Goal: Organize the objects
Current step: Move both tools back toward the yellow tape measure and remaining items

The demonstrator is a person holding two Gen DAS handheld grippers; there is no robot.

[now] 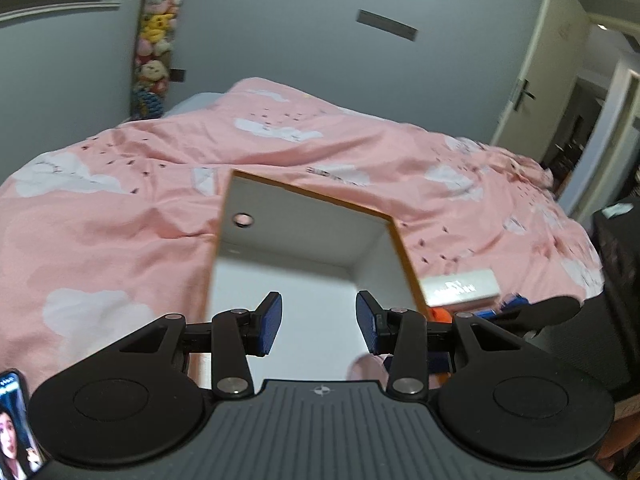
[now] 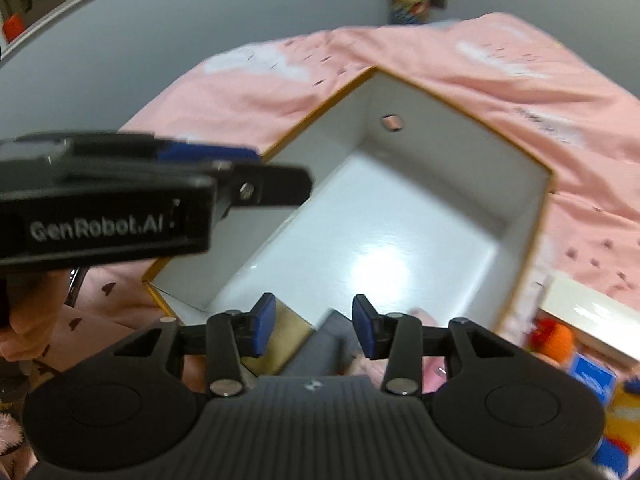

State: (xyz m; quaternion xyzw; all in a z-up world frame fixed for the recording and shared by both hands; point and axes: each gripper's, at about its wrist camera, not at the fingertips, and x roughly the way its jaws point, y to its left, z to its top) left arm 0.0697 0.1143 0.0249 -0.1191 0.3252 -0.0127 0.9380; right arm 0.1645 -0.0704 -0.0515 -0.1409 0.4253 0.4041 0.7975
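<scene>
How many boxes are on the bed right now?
2. The big open white box with orange edges sits on the pink bedspread under both grippers. A smaller closed white box lies just past its right wall. More may be hidden beyond the frame.

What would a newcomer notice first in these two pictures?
First, the big open box with white inside and an orange rim, lying on the pink quilt in the middle of both views; its visible floor is bare. Next, the right gripper with blue pads, open over the box's near edge, and the left gripper, also open. Small colourful items lie to the right of the box.
</scene>
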